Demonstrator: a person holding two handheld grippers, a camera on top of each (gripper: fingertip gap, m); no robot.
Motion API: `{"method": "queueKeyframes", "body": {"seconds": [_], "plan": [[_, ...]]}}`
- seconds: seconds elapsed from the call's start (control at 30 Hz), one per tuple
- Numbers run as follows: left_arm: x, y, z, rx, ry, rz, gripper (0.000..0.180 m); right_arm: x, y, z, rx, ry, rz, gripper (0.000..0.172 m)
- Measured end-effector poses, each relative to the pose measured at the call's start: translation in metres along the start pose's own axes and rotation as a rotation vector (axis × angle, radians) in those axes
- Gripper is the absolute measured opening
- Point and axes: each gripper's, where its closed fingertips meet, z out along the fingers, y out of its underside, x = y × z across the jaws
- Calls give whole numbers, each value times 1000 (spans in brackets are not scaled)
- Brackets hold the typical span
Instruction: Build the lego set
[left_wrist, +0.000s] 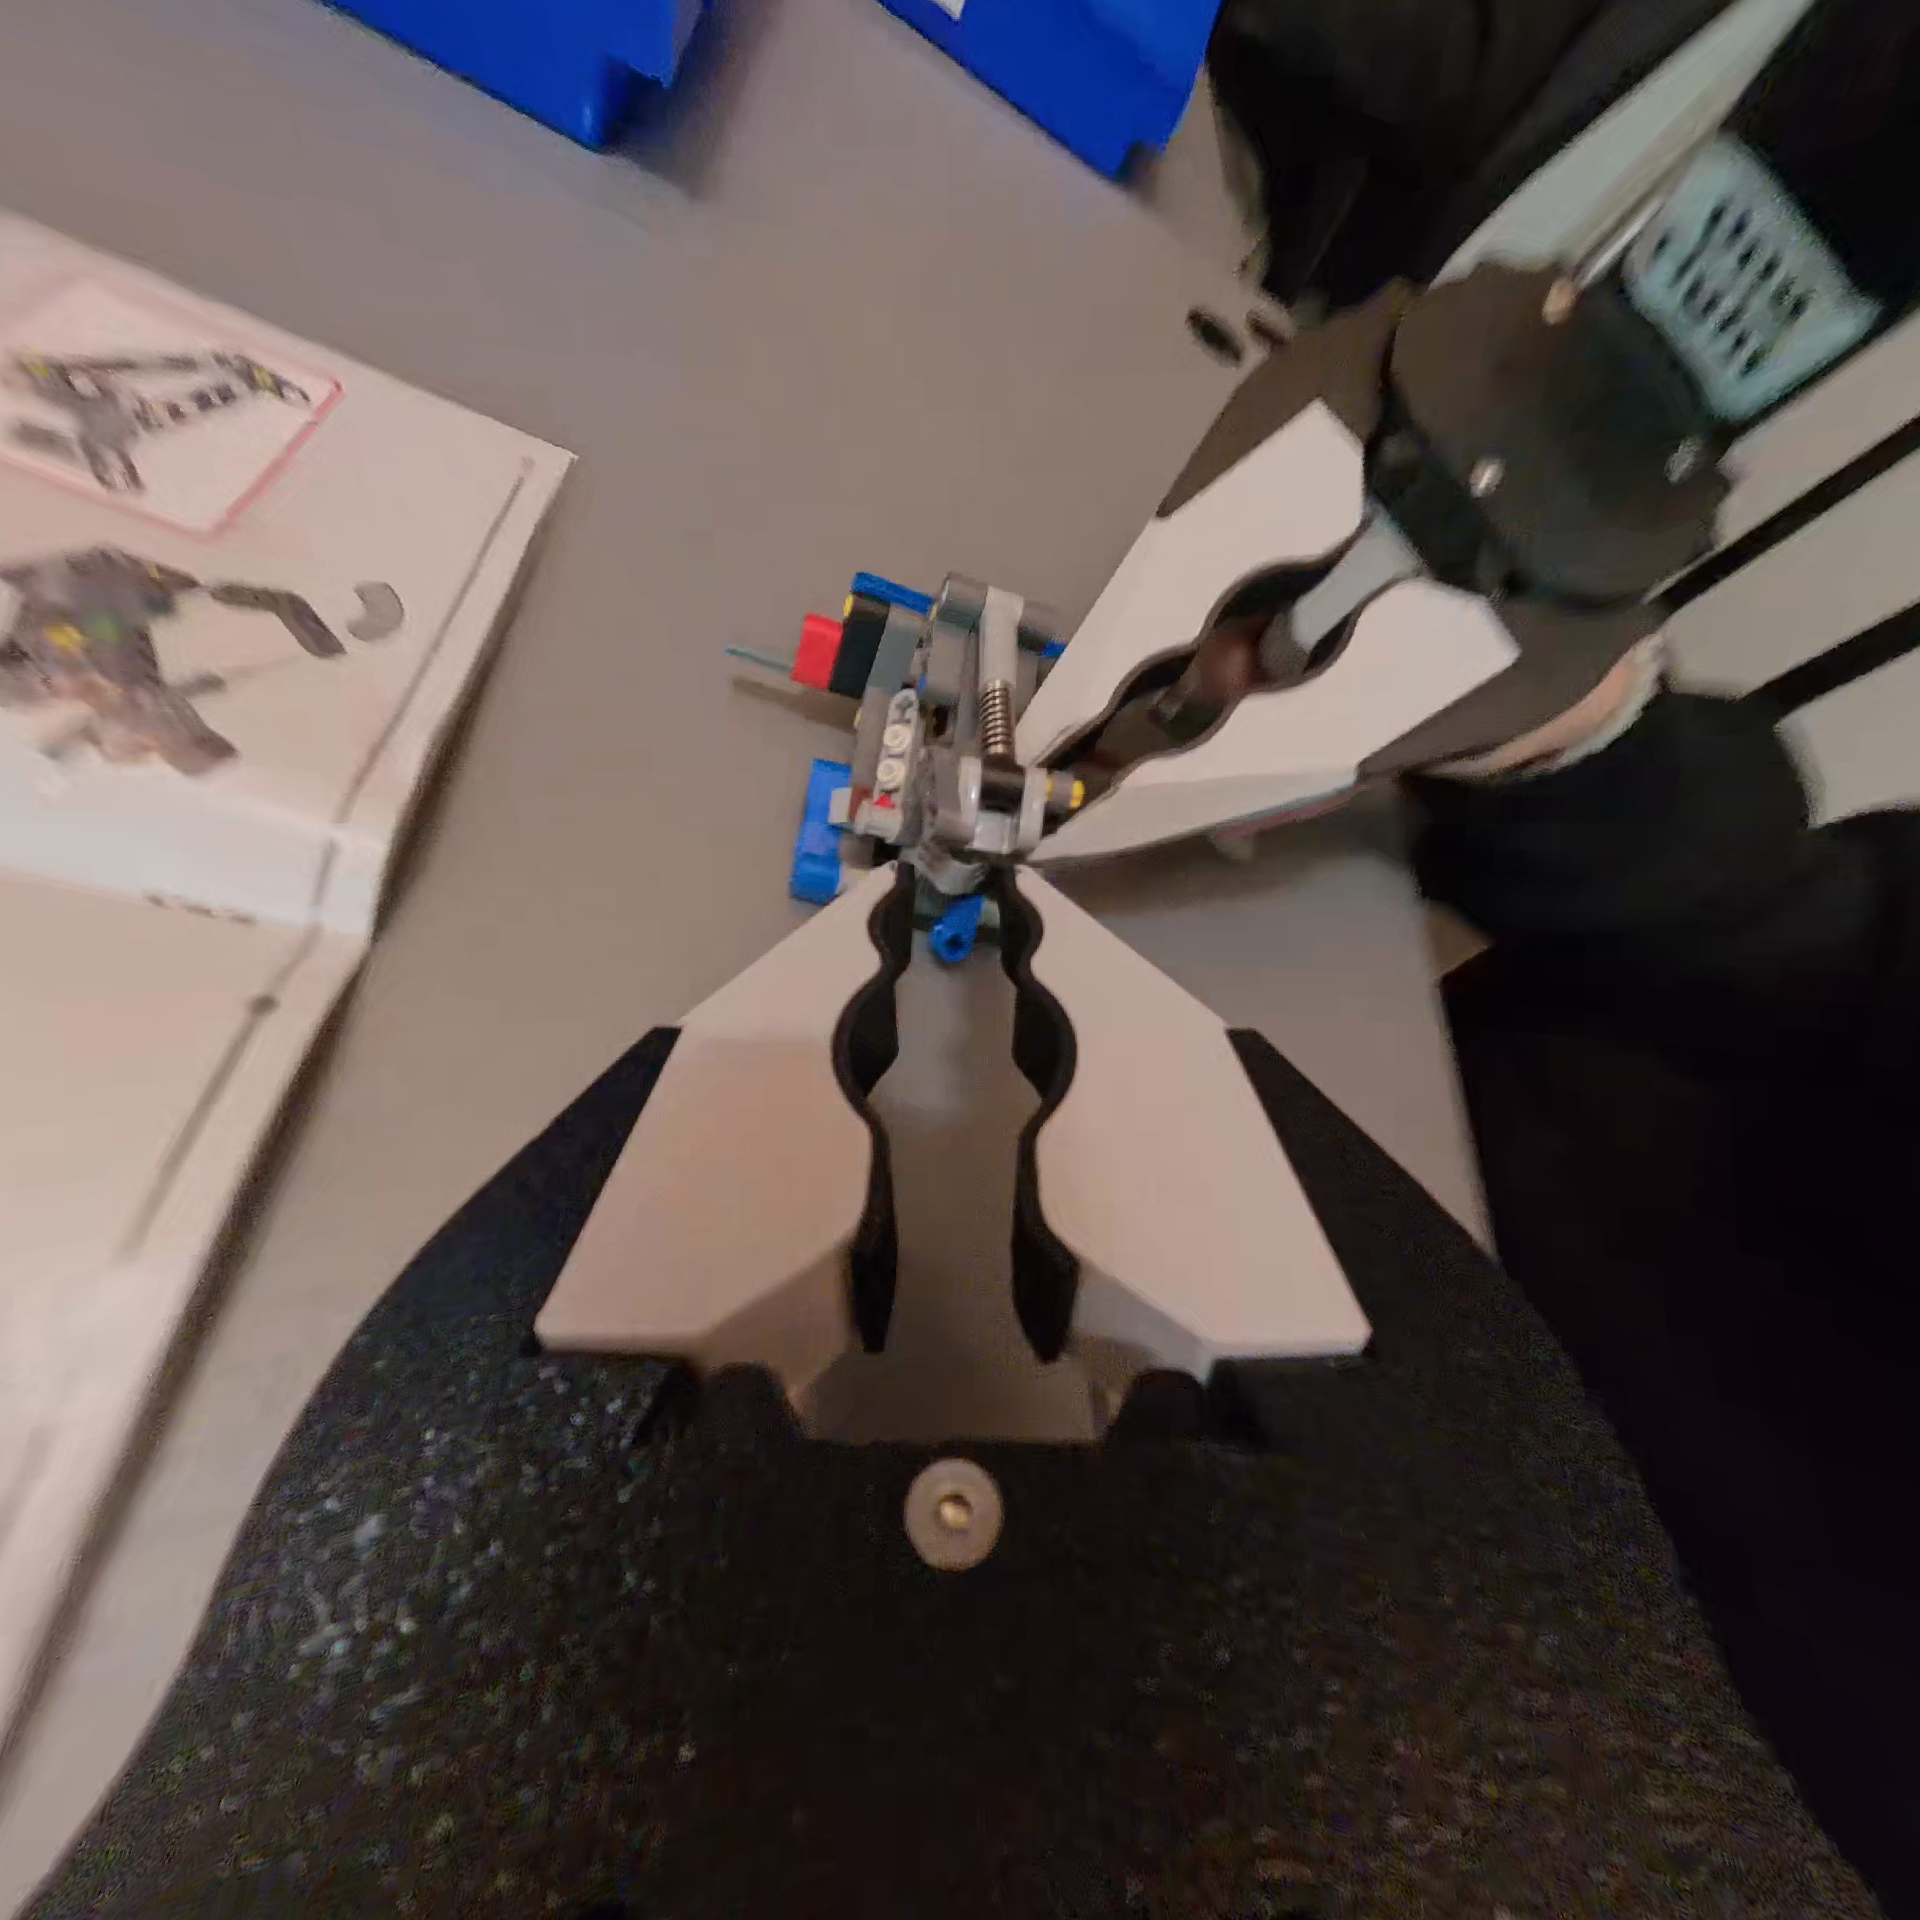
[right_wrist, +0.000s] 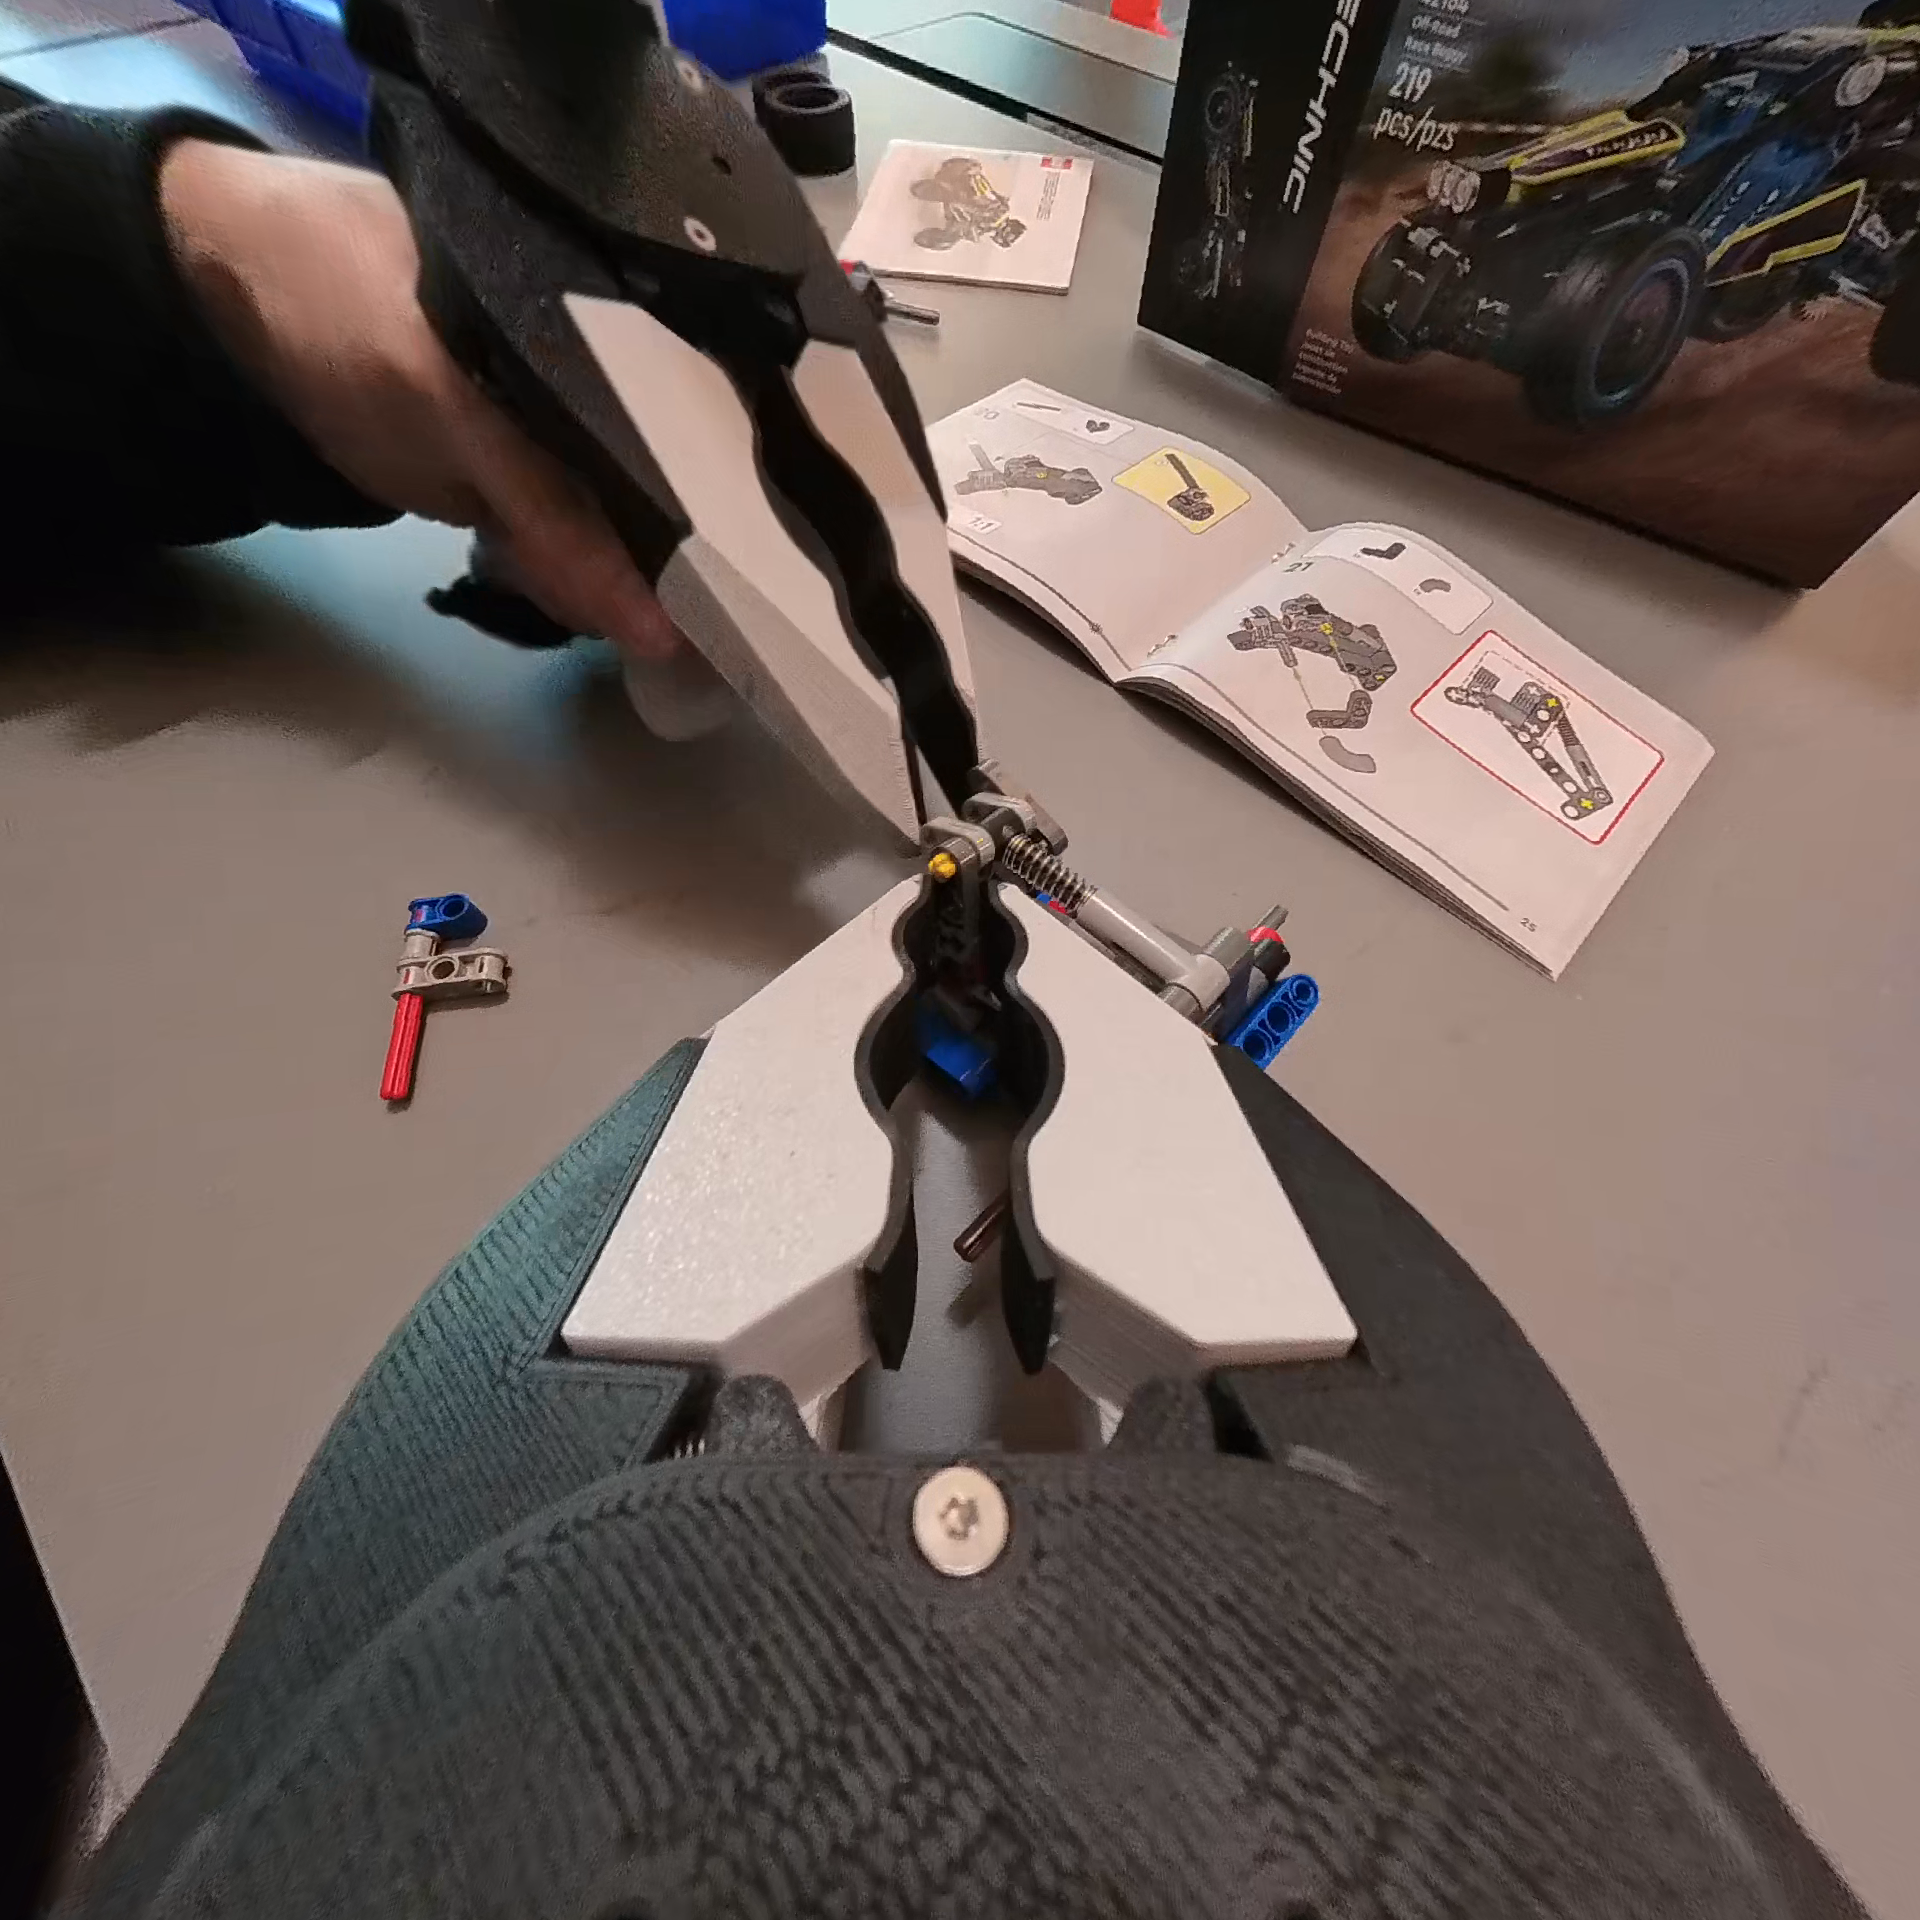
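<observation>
A small brick assembly (left_wrist: 935, 727) of grey beams, a spring shock absorber (right_wrist: 1081, 899) and blue beams stands on the grey table (left_wrist: 644, 436). My right gripper (right_wrist: 958, 894) is shut on its grey end beam, the one with the yellow pin (right_wrist: 942, 864). In the left wrist view it comes in from the upper right (left_wrist: 1039, 805). My left gripper (left_wrist: 954, 878) is open. Its tips stand on either side of a grey part of the assembly, with a blue pin (left_wrist: 956, 935) between the fingers. In the right wrist view it reaches down from the upper left (right_wrist: 935, 821), held by a hand (right_wrist: 343, 395).
An open instruction booklet (right_wrist: 1351, 675) lies right of the assembly and also shows in the left wrist view (left_wrist: 208, 623). A kit box (right_wrist: 1558, 260) stands behind it. A loose part with a red axle (right_wrist: 436, 977) lies left. Blue bins (left_wrist: 582, 62), black tyres (right_wrist: 805, 114) and a second booklet (right_wrist: 977, 213) are at the back. Left and right tips are no more than a few centimetres apart.
</observation>
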Motion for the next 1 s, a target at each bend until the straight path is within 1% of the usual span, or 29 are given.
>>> {"method": "queueKeyframes", "body": {"seconds": [0.03, 0.1, 0.17, 0.23, 0.3, 0.37, 0.43, 0.47, 0.5, 0.53, 0.6, 0.67, 0.73, 0.8, 0.87, 0.93, 1.0], "plan": [[2, -3, 0, 24, 32, -72, 12, 1, 0, 0, 2, 1, 9, 5], [-1, -5, -2, 53, 43, -165, 14, 4, -1, -1, 12, 10, 27, 5], [-4, -3, -1, 50, 35, -162, 19, 5, -2, -2, 16, 10, 50, 5], [3, -6, 1, 68, 60, -90, 21, 5, -1, -3, 16, -2, 68, 5], [-3, 0, 4, 12, -37, 93, 21, 6, -2, -3, 21, -1, 78, 5], [-8, 0, 4, -5, -132, 282, 22, 6, -2, -3, 24, -10, 89, 5], [-6, -3, 6, 5, -156, 358, 22, 7, -2, -4, 25, -17, 100, 5], [-6, -2, 8, -5, -158, 361, 22, 6, -2, -4, 26, -20, 105, 5], [-7, 0, 10, -25, -152, 350, 28, 7, -2, -4, 28, -21, 111, 5], [-4, 4, 12, -47, -118, 342, 40, 8, -3, -4, 30, -21, 117, 5], [-3, 7, 15, -78, -89, 338, 41, 8, -3, -4, 29, -27, 122, 5], [-5, 6, 16, -84, -109, 369, 50, 7, -2, -4, 27, -34, 128, 5], [-5, 6, 18, -86, -115, 397, 51, 8, -2, -4, 25, -34, 133, 5], [-2, 7, 21, -94, -103, 386, 52, 8, -2, -3, 23, -36, 141, 5], [5, 9, 24, -103, -70, 366, 64, 9, -2, -4, 28, -35, 148, 5], [3, 8, 27, -102, -108, 375, 66, 9, -2, -4, 29, -34, 151, 5], [-6, 3, 28, -95, -191, 404, 59, 9, -2, -4, 27, -38, 151, 5]]}}
